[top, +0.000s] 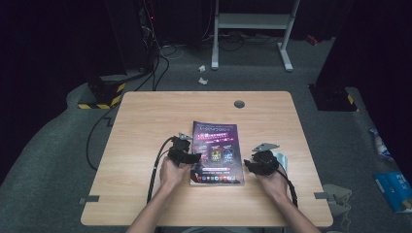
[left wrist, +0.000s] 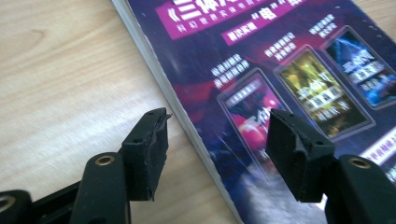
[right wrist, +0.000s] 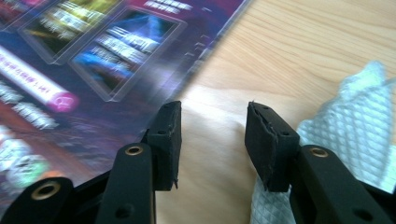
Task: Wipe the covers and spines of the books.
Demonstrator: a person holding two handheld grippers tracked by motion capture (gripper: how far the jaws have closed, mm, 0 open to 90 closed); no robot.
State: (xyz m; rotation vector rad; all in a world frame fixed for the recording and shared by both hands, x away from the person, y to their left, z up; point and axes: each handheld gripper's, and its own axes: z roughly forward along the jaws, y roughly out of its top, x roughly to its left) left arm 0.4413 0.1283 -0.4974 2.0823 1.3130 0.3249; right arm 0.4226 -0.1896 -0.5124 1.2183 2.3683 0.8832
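A magazine (top: 217, 150) with a dark purple cover lies flat at the middle of the wooden table (top: 145, 126). My left gripper (top: 193, 158) is at its left edge. In the left gripper view the gripper (left wrist: 219, 154) is open, one jaw over bare wood and the other over the cover (left wrist: 289, 70), with the spine edge running between them. My right gripper (top: 250, 165) is at the magazine's right edge. In the right gripper view it (right wrist: 217, 144) stands open over bare wood, just beside the magazine's edge (right wrist: 93, 70), with nothing between the pads.
A white quilted cloth (right wrist: 355, 126) lies on the table right of the right gripper (top: 283, 158). A round grommet hole (top: 239, 104) sits near the far edge. Black cables (top: 156, 165) trail from the left gripper toward the near edge.
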